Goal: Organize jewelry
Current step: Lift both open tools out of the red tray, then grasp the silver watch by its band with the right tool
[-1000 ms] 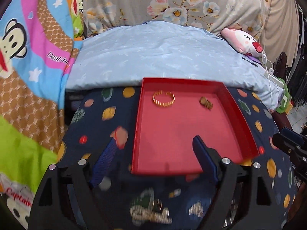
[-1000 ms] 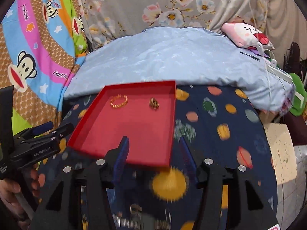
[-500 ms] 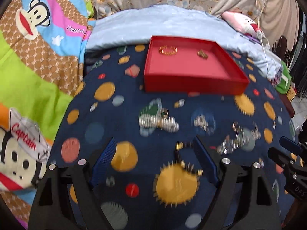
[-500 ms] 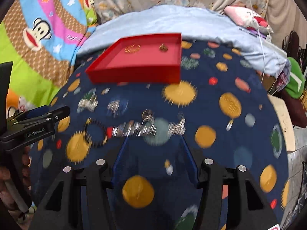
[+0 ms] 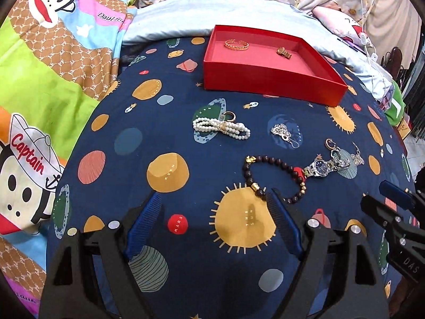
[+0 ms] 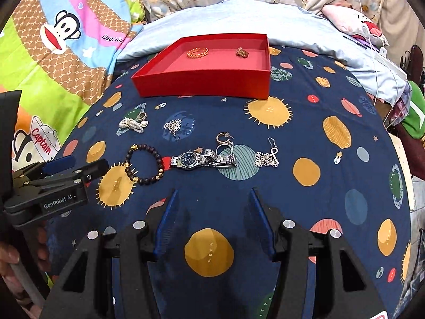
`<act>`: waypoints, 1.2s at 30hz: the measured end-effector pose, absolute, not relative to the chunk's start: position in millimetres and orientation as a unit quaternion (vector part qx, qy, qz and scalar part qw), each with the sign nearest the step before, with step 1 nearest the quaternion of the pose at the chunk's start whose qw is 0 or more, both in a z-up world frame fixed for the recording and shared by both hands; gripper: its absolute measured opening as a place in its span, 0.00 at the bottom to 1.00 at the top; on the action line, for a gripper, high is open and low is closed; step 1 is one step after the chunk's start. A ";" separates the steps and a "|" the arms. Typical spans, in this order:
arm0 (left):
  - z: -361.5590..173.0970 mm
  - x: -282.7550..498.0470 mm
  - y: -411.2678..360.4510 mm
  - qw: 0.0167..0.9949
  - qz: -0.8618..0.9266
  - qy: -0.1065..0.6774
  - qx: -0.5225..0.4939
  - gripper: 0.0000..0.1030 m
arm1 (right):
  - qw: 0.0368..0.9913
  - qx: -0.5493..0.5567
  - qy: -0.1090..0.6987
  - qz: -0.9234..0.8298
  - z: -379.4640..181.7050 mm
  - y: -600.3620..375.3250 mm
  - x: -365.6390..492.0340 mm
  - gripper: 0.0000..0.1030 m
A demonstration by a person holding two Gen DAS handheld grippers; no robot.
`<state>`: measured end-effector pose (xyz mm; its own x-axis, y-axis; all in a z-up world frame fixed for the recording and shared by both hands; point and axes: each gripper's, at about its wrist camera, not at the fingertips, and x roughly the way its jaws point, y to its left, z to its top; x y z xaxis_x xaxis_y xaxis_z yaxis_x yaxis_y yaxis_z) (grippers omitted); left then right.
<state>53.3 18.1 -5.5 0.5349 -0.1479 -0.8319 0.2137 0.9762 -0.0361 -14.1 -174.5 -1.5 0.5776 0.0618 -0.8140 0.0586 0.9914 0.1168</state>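
A red tray (image 5: 265, 83) (image 6: 202, 83) at the far side holds a gold bracelet (image 5: 236, 44) (image 6: 197, 52) and a small gold piece (image 5: 283, 52) (image 6: 242, 52). Loose on the navy sheet lie a pearl bracelet (image 5: 221, 128) (image 6: 132, 125), a dark bead bracelet (image 5: 273, 178) (image 6: 144, 164), a silver watch (image 5: 320, 169) (image 6: 198, 160), silver flower pieces (image 5: 283, 132) (image 6: 266, 158) and hoop earrings (image 6: 224, 138). My left gripper (image 5: 212, 207) is open and empty just short of the bead bracelet. My right gripper (image 6: 213, 199) is open and empty, short of the watch.
The navy planet-print sheet (image 6: 305, 133) covers a rounded surface. A light blue pillow (image 5: 212, 13) lies behind the tray, a monkey-print blanket (image 5: 53, 53) on the left. A pink plush toy (image 6: 353, 24) and cables lie at the far right.
Both grippers have pulled back and away from the red tray toward the near side. The loose jewelry on the sheet has come into view in front of them. Both stay open.
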 end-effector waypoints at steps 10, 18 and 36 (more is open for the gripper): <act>-9.2 59.6 23.8 0.871 -0.099 0.480 0.027 0.77 | 0.883 0.099 0.457 0.044 2.0 -175.9 26.8 0.49; -9.1 57.1 27.5 0.871 -0.096 0.482 0.022 0.77 | 0.874 0.088 0.474 0.059 -10.7 -166.7 66.2 0.33; -10.4 55.9 21.0 0.867 -0.110 0.486 0.023 0.77 | 0.856 0.065 0.510 0.059 -32.9 -152.8 24.7 0.35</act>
